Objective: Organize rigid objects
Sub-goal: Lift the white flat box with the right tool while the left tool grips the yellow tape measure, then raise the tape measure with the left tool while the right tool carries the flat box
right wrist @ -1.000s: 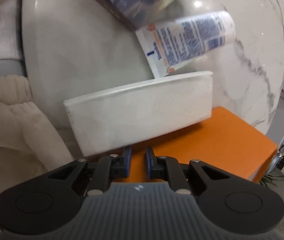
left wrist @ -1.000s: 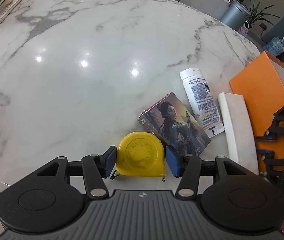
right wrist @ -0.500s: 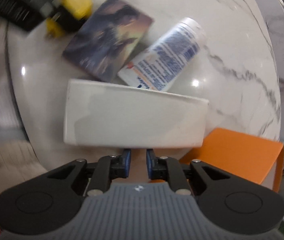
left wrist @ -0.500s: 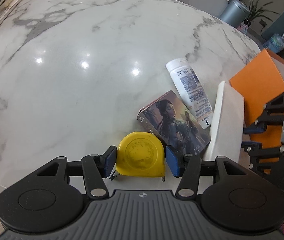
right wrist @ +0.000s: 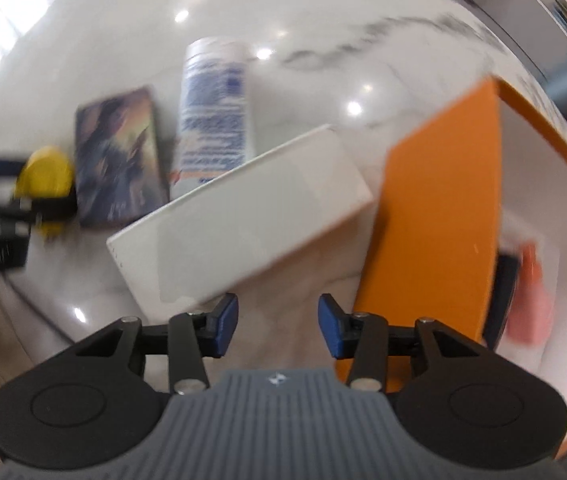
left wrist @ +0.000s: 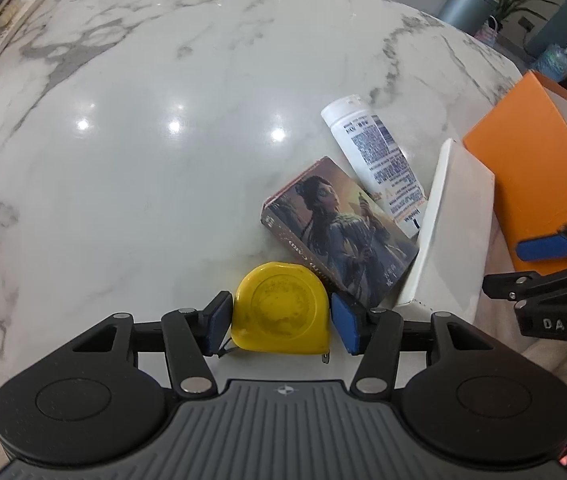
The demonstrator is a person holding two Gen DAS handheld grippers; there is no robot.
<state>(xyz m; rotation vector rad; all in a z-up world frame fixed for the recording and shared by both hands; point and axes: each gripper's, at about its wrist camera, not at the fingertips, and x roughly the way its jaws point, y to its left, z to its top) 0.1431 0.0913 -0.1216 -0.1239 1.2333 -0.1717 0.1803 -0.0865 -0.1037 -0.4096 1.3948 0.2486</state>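
left wrist view: we see the yellow tape measure (left wrist: 281, 306) at the counter's (left wrist: 143, 160) near edge, our left gripper's (left wrist: 281, 316) jaws clamped on its sides. just beyond lie the picture box (left wrist: 341, 236), white tube (left wrist: 375, 160) and white box (left wrist: 453, 228), beside the orange box (left wrist: 531, 168). our right gripper's (right wrist: 278, 324) jaws stand apart, holding nothing, near the white box's edge.

Left gripper (left wrist: 281, 320): low at near table edge, pointing forward, blue pads (left wrist: 343, 322) clamped on both sides of what it holds, level.
Right gripper (right wrist: 278, 322): jaws spread wide, nothing between pads (right wrist: 330, 331), view blurred.
Right gripper seen from left wrist (left wrist: 551, 264): at far right, one blue pad visible, body tilted.
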